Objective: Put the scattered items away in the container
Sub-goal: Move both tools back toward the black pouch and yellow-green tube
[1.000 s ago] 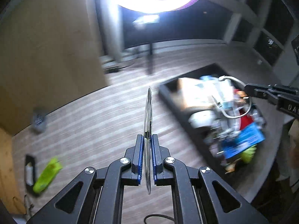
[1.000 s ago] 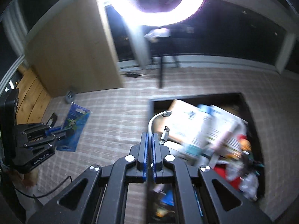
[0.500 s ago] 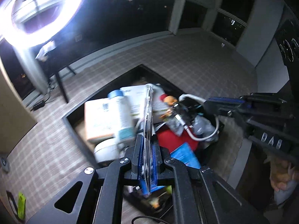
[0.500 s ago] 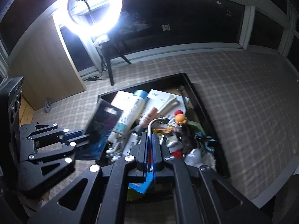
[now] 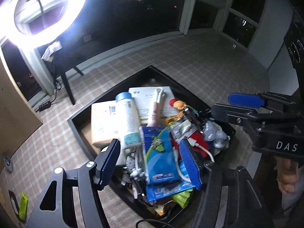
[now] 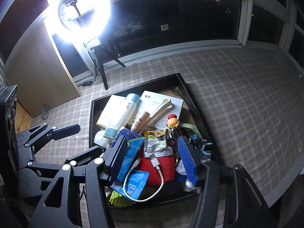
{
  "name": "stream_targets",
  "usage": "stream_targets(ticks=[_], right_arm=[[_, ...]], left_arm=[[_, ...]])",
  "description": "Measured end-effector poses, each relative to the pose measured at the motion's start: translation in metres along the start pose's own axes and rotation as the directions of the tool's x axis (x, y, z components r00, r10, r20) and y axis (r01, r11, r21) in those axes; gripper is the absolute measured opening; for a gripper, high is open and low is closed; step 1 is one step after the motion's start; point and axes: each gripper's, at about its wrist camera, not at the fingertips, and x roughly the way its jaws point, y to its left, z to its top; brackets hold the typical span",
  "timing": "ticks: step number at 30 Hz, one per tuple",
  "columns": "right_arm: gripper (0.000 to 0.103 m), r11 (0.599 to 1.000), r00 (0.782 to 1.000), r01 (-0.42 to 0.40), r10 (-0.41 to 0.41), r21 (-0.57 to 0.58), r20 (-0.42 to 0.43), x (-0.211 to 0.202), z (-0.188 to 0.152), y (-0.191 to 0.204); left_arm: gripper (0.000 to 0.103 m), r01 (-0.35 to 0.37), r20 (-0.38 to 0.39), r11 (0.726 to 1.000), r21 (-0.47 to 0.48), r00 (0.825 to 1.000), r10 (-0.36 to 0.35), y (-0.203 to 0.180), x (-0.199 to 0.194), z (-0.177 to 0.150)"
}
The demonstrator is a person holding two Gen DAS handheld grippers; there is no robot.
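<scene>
A black tray (image 5: pixel 76 125) (image 6: pixel 91 123) on the checked cloth holds a heap of items. My left gripper (image 5: pixel 150 164) hangs over its near end with jaws opening. A flat blue packet (image 5: pixel 159 152) lies loose on the heap between its fingers, and neither pad touches it. My right gripper (image 6: pixel 152 160) is also over the tray with jaws opening. A white USB cable (image 6: pixel 161 182) lies looped on a red item below it, free of the pads. Each gripper shows in the other's view: the right gripper (image 5: pixel 235 106) and the left gripper (image 6: pixel 88 138).
The heap includes a white bottle with a blue cap (image 5: pixel 127 117), a white box (image 6: pixel 161 102) and a pink tube (image 6: pixel 139 122). A green item (image 5: pixel 23 205) lies far left on the cloth. A ring light (image 6: pixel 83 13) glares behind. The table's rounded edge runs close on the right.
Both grippers swung over the tray and opened. The blue packet left the left jaws and the white cable left the right jaws. Both now lie on the heap.
</scene>
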Motion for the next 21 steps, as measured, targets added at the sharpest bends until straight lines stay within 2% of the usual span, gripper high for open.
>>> stream_targets(ticks=[6,12,21], right_arm=[[0.055,0.999,0.999,-0.034,0.034,-0.035,-0.002,0.010,-0.001,0.027],[0.055,0.993,0.997,-0.071,0.069,-0.097,-0.029,0.025,-0.001,0.072],[0.055,0.968,0.988,-0.147,0.133,-0.202,-0.083,0.054,-0.004,0.170]], left_arm=[[0.062,-0.062,-0.007,0.997,-0.040,0.998,0.061,0.034,-0.009,-0.020],[0.062,-0.121,-0.030,0.984,-0.132,0.993,0.118,0.094,-0.021,-0.051],[0.062,-0.226,-0.064,0.934,-0.276,0.974,0.217,0.198,-0.056,-0.114]])
